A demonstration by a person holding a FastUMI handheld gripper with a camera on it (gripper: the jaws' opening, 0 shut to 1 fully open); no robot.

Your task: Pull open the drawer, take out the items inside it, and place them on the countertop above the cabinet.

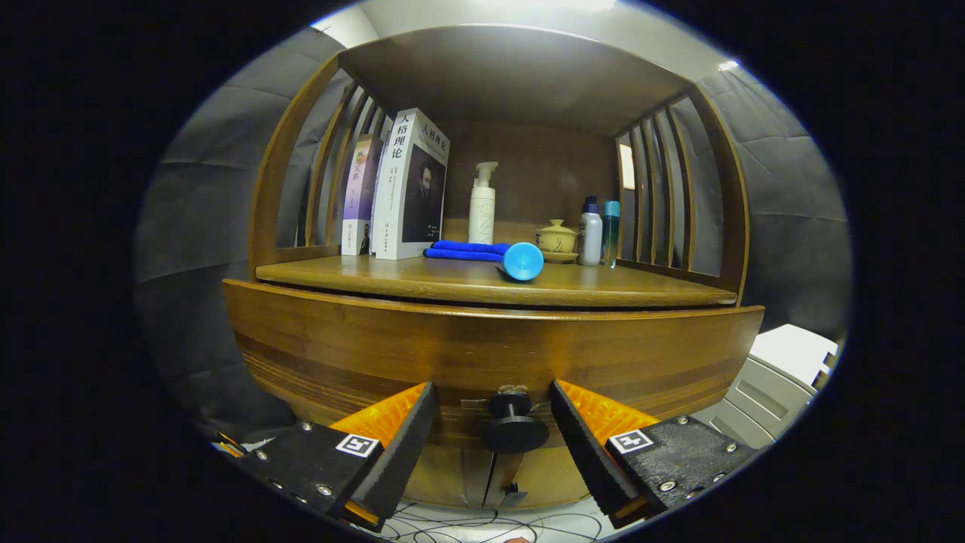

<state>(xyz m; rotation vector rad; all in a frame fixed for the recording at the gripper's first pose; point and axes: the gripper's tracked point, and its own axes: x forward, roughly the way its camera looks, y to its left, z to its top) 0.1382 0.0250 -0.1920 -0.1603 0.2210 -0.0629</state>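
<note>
Gripper (494, 422) was spread wide, fingers either side of the drawer knob (515, 424) without touching it. The drawer (482, 351) was closed, directly under the countertop (482, 283). On the countertop above the knob lay a blue cup (522, 261) on its side, beside a folded blue cloth (467, 250).

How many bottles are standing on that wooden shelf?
3. A white pump bottle stands at the back behind the blue cloth; a white bottle with a dark cap and a teal bottle stand together beside the lidded cup. More may hide behind the books.
</note>
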